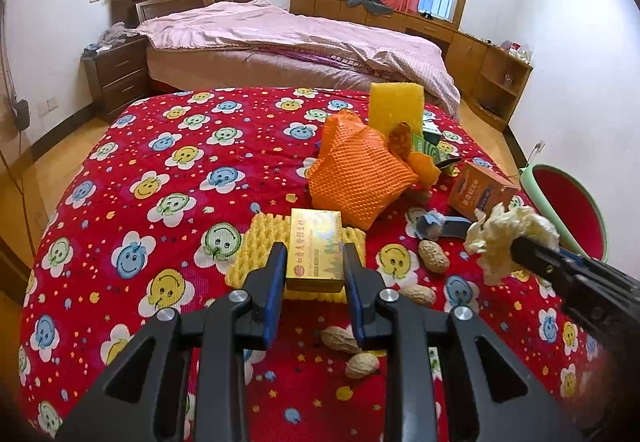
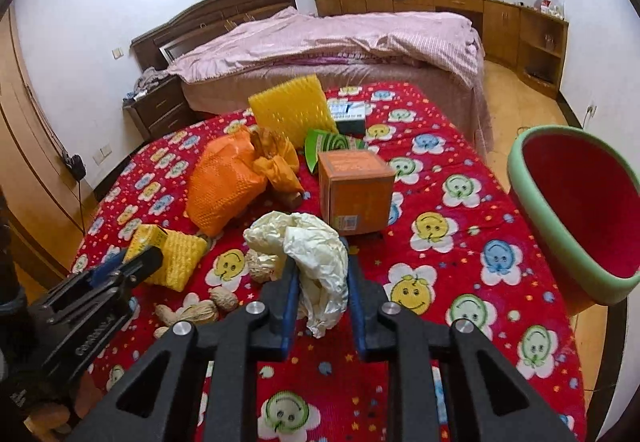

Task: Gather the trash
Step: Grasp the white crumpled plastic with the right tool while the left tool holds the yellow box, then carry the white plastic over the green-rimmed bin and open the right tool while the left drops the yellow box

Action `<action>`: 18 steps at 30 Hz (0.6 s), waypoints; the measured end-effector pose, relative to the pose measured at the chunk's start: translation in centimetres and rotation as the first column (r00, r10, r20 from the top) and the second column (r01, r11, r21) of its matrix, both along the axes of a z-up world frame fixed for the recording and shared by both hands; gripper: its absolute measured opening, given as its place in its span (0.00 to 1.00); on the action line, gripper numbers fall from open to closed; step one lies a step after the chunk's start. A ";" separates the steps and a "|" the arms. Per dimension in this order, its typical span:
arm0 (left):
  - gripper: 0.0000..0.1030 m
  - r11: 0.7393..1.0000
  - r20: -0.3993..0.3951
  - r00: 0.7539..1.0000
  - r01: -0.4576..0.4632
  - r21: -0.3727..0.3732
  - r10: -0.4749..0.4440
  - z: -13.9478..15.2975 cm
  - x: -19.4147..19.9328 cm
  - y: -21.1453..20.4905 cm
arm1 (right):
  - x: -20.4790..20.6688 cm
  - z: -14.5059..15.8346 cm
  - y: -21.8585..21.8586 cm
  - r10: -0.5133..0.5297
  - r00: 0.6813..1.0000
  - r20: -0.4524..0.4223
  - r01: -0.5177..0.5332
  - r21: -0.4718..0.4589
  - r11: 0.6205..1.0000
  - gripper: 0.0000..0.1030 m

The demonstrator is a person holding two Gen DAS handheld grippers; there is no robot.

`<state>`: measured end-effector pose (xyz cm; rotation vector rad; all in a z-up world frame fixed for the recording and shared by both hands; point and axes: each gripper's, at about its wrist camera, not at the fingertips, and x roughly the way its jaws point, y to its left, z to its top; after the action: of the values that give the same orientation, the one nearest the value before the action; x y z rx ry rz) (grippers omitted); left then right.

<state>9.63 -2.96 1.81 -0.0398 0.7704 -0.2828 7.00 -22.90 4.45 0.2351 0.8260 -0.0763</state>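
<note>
Left gripper (image 1: 314, 262) clamps the gold box (image 1: 316, 250), right gripper (image 2: 322, 274) the crumpled tissue (image 2: 308, 254), peanuts (image 2: 192, 312) strewn between.

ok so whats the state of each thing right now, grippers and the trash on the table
left hand-held gripper: shut on gold box
gold box: gripped, over yellow foam net
right hand-held gripper: shut on crumpled paper
crumpled paper: held above the table
yellow foam net: lying flat
orange box: upright, closed
peanuts: loose on the cloth, unshelled
bin: open, looks empty
</note>
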 end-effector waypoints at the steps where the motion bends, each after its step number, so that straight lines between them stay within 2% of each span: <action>1: 0.27 1.000 0.002 1.000 0.000 0.002 0.000 0.2 -0.2 -0.1 | -0.4 0.4 -0.1 -0.002 1.000 0.011 0.002 0.001 1.000 0.23; 18: 0.27 0.996 0.048 0.995 0.084 0.019 -0.084 5.0 -4.4 -4.1 | -5.4 5.6 -3.1 -0.071 0.984 0.164 0.066 0.033 0.997 0.23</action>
<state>5.28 -7.03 6.85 0.0156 0.7267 -0.3560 1.56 -25.95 10.08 0.2921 0.6544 -0.1082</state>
